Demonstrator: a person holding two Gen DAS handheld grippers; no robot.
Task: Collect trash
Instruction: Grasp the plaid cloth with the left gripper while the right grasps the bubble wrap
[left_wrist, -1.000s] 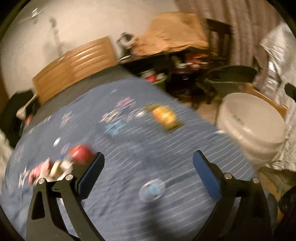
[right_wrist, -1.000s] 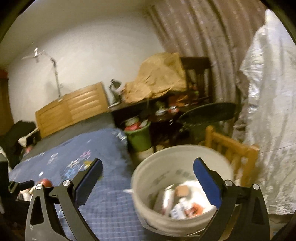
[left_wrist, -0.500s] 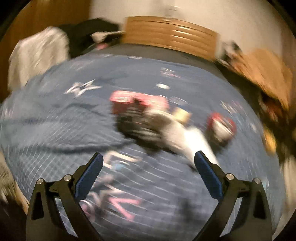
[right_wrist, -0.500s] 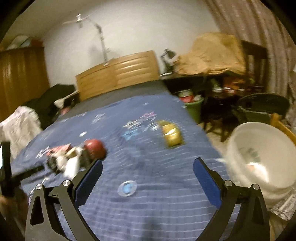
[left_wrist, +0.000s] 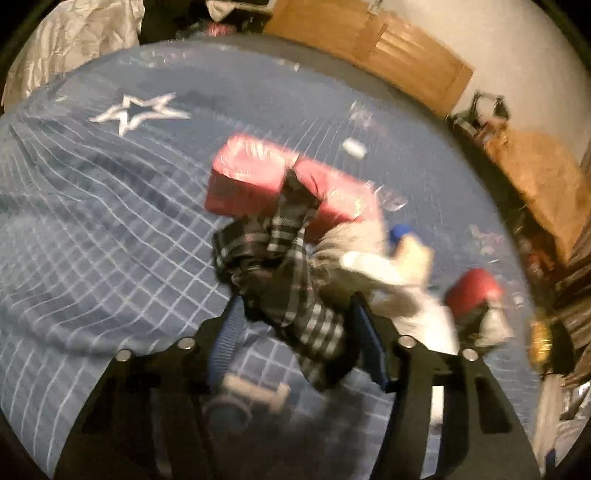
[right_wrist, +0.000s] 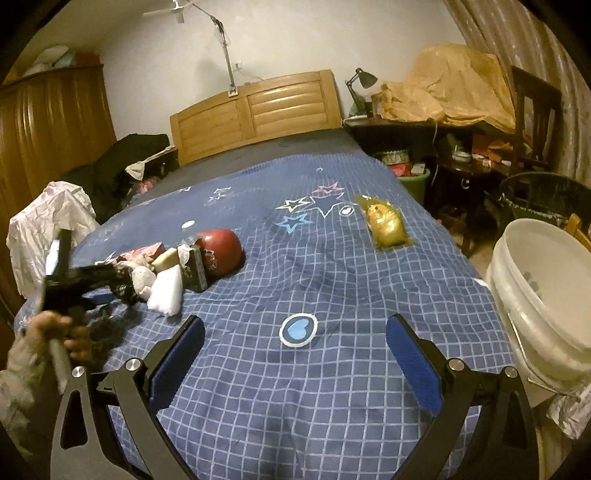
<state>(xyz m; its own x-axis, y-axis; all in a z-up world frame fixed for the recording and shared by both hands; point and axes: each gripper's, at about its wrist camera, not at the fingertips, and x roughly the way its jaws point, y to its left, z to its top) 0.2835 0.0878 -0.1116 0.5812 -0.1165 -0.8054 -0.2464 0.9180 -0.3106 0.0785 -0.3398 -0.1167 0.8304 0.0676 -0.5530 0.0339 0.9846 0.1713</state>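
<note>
A pile of trash lies on the blue checked bed (right_wrist: 332, 387): a black-and-white plaid wrapper (left_wrist: 291, 280), a red packet (left_wrist: 258, 177), white tissue (left_wrist: 388, 266) and a red round thing (left_wrist: 474, 291). My left gripper (left_wrist: 295, 332) points down into the pile. Its jaws are closing, the plaid wrapper fills the gap and both pads touch it. The right wrist view shows that gripper (right_wrist: 123, 284) at the pile, in a hand (right_wrist: 55, 332). My right gripper (right_wrist: 295, 354) hangs open over the bed, just short of a round blue-and-white disc (right_wrist: 298, 329). A yellow packet (right_wrist: 386, 221) lies farther back.
A white bucket (right_wrist: 546, 295) stands off the bed's right edge, with a black bin (right_wrist: 546, 195) and a green tub (right_wrist: 413, 181) behind it. A small white cap (right_wrist: 188, 224) lies beyond the pile. Clothes (right_wrist: 48, 229) are heaped at the left, and a wooden headboard (right_wrist: 258, 110) ends the bed.
My left gripper swung from the bucket side across the bed, dropped onto the pile and narrowed its jaws around the plaid wrapper. My right gripper swung from over the bucket to over the bed.
</note>
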